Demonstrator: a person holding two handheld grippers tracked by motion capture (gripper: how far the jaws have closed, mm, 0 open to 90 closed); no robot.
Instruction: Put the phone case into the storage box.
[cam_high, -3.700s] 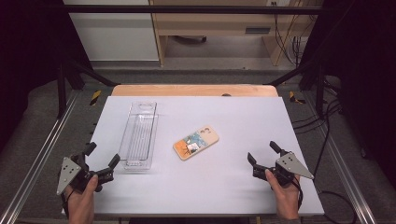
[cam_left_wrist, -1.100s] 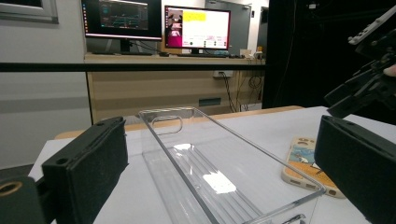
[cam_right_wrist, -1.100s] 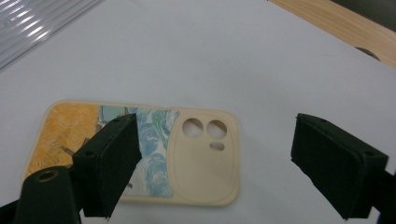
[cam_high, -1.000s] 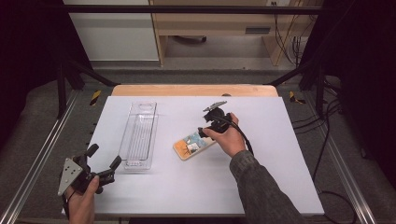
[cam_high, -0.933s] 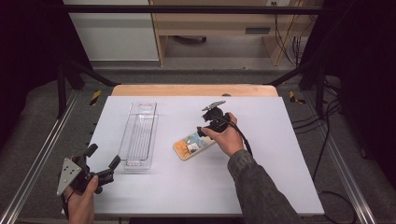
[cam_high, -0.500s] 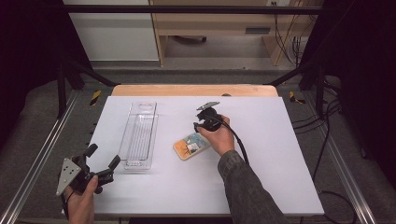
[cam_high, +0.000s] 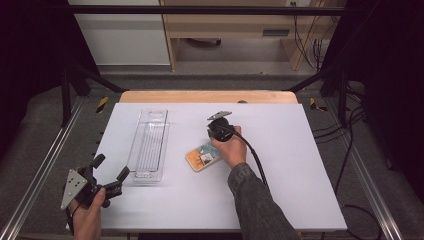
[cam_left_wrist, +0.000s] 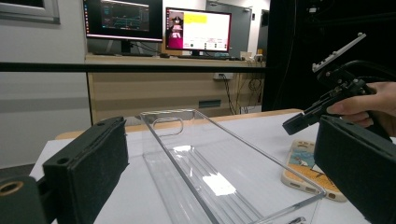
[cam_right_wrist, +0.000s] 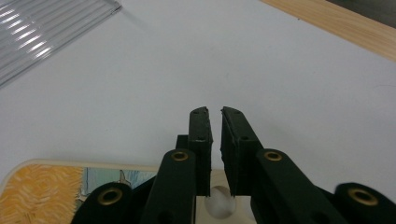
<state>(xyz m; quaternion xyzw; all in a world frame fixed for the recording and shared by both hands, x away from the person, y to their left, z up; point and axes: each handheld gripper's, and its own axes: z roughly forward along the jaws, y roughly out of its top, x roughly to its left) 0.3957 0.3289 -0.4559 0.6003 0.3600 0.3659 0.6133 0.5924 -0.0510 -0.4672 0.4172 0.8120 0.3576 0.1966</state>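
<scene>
My right hand-held gripper (cam_right_wrist: 214, 135) has just been closing its jaws over the far end of the flat phone case with the yellow-and-blue picture (cam_high: 203, 158), which lies mid-worktop; whether the pads pinch its edge I cannot tell. My left hand-held gripper (cam_high: 111, 175) hovers wide open and empty beside the clear plastic tray (cam_high: 148, 145).

Your right gripper (cam_high: 216, 131) sits over the far end of the cream, picture-printed phone case (cam_high: 202, 158), jaws nearly together. Beside it, the long clear plastic tray (cam_high: 149, 145) blocks the way leftward. Bare white tabletop (cam_high: 300, 165) lies open to the right. Your left gripper (cam_high: 102, 172) faces the tray's near end.
</scene>
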